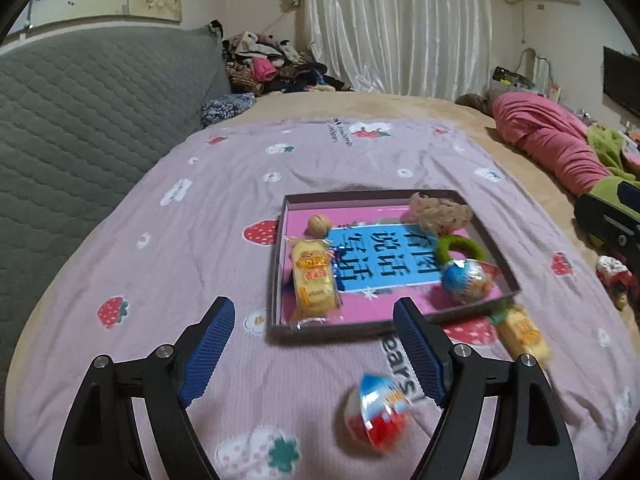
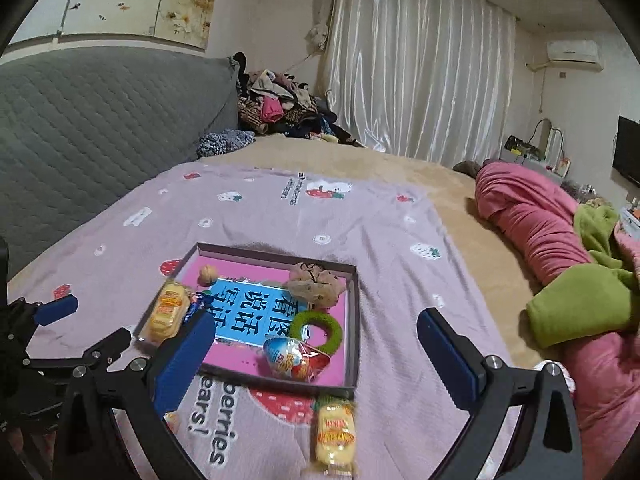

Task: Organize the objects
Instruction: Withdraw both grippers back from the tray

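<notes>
On the bed, centre of both frames, a shallow box (image 1: 280, 264) sits on the strawberry-print sheet (image 1: 192, 248). It already holds a walnut (image 1: 320, 225), a wrapped yellow cake (image 1: 314, 284), a beige scrunchie (image 1: 440, 210), a green ring (image 1: 460, 250) and a foil egg (image 1: 466, 278).

Still outside it: a red-white foil egg (image 1: 378, 412) lower centre of the left wrist view, and a second yellow cake (image 2: 335, 434) just below the box's near edge, bottom centre of the right wrist view.

Left hand-held gripper (image 1: 316, 350) has its jaws apart and nothing between the pads; the loose egg lies on the sheet below and between them. Right hand-held gripper (image 2: 316, 350) is spread wide and empty, with the loose cake lying between its fingers lower in the frame.

Step looks like mid-sort, between picks. Next move probably calls for dropping each gripper onto its loose item, closing gently on the crinkly wrap, then lifting over the box wall.
</notes>
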### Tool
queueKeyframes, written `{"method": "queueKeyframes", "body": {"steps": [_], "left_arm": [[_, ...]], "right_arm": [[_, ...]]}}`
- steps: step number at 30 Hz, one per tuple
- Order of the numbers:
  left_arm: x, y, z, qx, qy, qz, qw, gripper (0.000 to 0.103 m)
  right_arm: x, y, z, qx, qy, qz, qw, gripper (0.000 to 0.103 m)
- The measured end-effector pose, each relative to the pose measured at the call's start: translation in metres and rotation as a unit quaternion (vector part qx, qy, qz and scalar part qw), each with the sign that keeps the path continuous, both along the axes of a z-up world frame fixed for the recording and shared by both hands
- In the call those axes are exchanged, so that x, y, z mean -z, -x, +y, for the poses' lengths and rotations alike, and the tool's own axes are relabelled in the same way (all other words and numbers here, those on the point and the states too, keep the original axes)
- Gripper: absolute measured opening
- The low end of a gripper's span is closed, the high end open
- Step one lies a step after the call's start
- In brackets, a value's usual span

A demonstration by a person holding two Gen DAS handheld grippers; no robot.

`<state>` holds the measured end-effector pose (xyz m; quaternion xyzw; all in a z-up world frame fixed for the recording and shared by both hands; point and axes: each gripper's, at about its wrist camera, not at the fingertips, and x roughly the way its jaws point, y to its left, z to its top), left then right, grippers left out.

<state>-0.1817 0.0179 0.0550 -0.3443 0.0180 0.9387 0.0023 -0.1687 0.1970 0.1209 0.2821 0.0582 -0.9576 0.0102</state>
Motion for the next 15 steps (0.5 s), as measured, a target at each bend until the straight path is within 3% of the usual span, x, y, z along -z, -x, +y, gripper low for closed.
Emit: {"method": "queueKeyframes", "body": {"steps": [8, 15], "left_arm": [[-0.038, -0.052, 0.01, 0.004, 0.004, 0.018, 0.9998, 0.083], [-0.041, -0.085, 0.02, 0.011, 0.01, 0.01, 0.9998, 0.083]], "right_arm": [[-0.029, -0.054, -0.003, -0.007, -0.002, 0.013, 1.0, 0.102], [-0.023, -0.086, 0.006, -0.002, 0.004, -0.002, 1.0, 0.102]]}}
